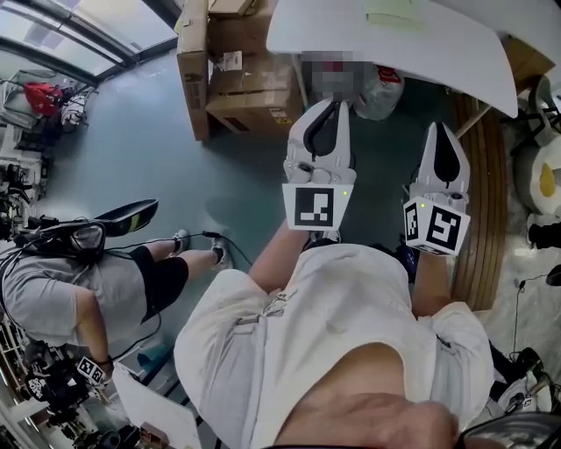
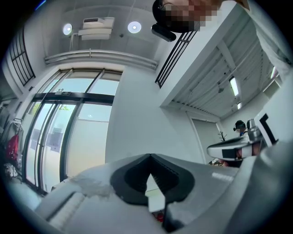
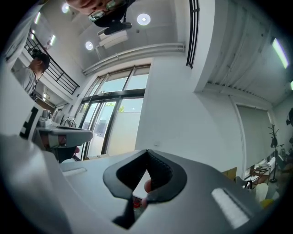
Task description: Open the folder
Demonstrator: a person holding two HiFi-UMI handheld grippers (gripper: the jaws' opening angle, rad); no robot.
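In the head view a pale, flat folder-like thing (image 1: 394, 13) lies on the white table (image 1: 456, 53) at the top edge; I cannot make out more of it. My left gripper (image 1: 331, 103) is held up in front of my chest, short of the table's near edge, jaws shut with nothing between them. My right gripper (image 1: 443, 127) is beside it, tips together and empty too. Both point slightly upward. The left gripper view shows its closed tips (image 2: 149, 155) against a wall and ceiling; the right gripper view shows its closed tips (image 3: 147, 151) against windows. Neither shows the folder.
Cardboard boxes (image 1: 237, 79) stand on the floor at upper left beside the table, with a plastic bag (image 1: 381, 88) under its edge. Another person (image 1: 88, 281) sits at the left. A curved wooden piece (image 1: 486, 193) runs down the right side.
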